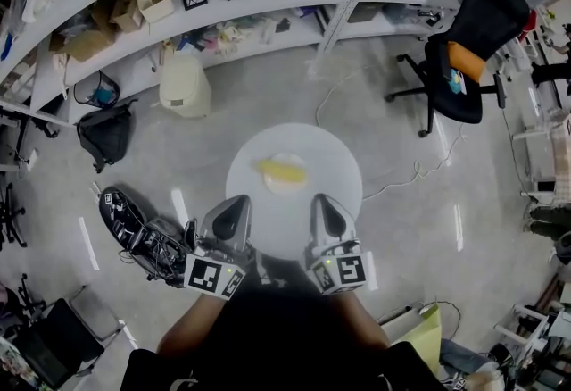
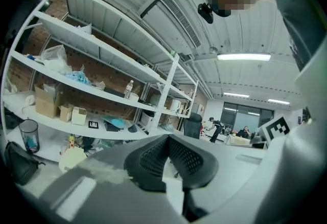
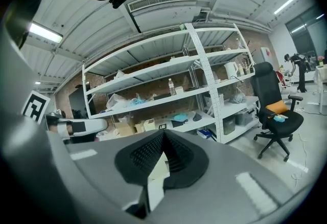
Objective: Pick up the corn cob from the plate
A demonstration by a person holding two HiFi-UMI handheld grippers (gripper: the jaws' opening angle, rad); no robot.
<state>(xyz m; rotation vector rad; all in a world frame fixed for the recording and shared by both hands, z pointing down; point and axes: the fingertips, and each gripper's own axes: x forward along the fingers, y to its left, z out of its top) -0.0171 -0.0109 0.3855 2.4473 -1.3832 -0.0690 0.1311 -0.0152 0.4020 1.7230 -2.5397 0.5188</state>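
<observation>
Barely distinct, pale plate (image 1: 287,156) under corn cob (image 1: 282,172) on white table (image 1: 332,164)

Bright ceiling strip lights (image 2: 243,57) — even light, fisheye-warped edges, dark vignetted corners.

Yellow corn cob (image 1: 284,171) is lying on a white plate (image 1: 288,187) atop white table (image 1: 332,168); black chair (image 1: 488,19) is carrying orange cushion (image 1: 467,61).
</observation>
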